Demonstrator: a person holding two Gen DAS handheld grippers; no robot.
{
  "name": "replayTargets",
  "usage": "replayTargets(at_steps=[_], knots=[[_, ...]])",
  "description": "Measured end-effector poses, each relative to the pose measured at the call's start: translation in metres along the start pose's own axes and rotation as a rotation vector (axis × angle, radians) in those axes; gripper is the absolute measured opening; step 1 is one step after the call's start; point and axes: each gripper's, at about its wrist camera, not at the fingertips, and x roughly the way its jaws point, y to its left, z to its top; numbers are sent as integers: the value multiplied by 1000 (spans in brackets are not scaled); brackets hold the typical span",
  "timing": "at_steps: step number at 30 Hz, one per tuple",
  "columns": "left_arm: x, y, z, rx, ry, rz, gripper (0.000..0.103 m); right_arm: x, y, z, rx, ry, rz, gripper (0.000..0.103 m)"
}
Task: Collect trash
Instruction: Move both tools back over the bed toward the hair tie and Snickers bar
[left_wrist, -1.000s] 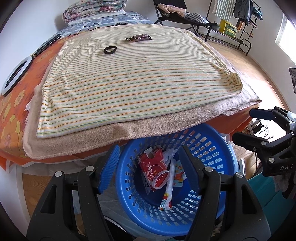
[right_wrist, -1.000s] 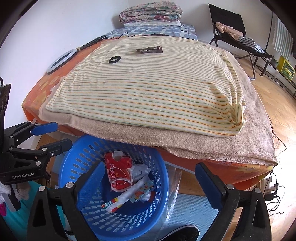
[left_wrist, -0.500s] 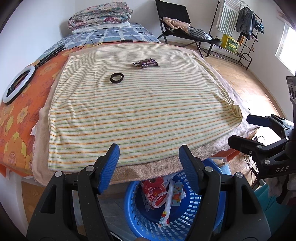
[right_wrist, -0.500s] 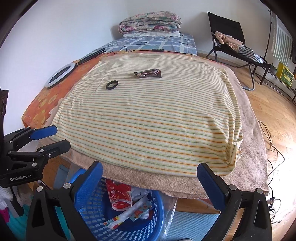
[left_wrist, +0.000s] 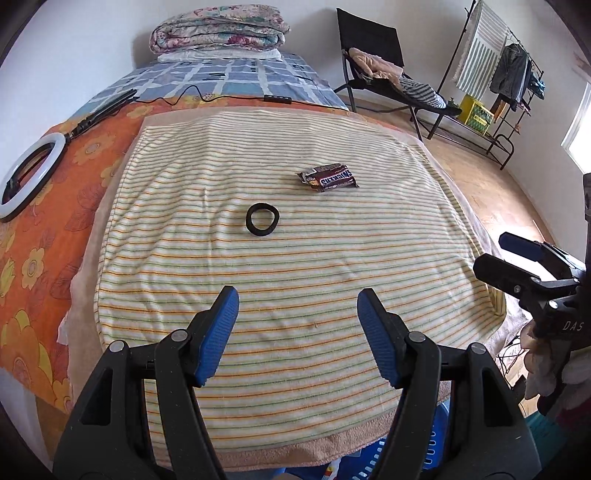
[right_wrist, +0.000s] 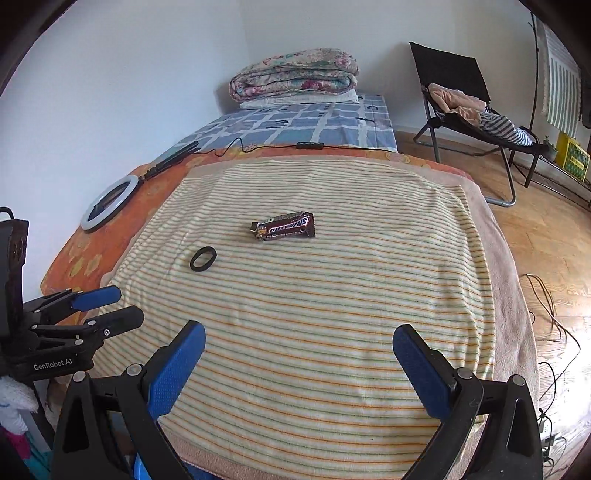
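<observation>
We are holding the left gripper (left_wrist: 297, 314) with its blue-padded jaws spread and empty above the near part of the striped towel (left_wrist: 288, 280), while the right gripper (right_wrist: 299, 354) is hanging beside it, likewise parted wide and carrying nothing. Farther out on the towel a Snickers wrapper (left_wrist: 328, 178) is lying flat, near a black hair tie (left_wrist: 261, 219) but apart from it. A sliver of the blue basket (left_wrist: 373, 467) is peeking out below the bed's near edge, and a ring light (left_wrist: 27, 175) is resting on the orange sheet (left_wrist: 44, 236).
</observation>
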Motion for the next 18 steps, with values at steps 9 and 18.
replayTargets(at_steps=[9,18], knots=[[55,13,30,19,38,14,62,73,-28,54,94,37,54,91],[90,23,52,30,56,15,51,140,-37,78,180,93,138,64]])
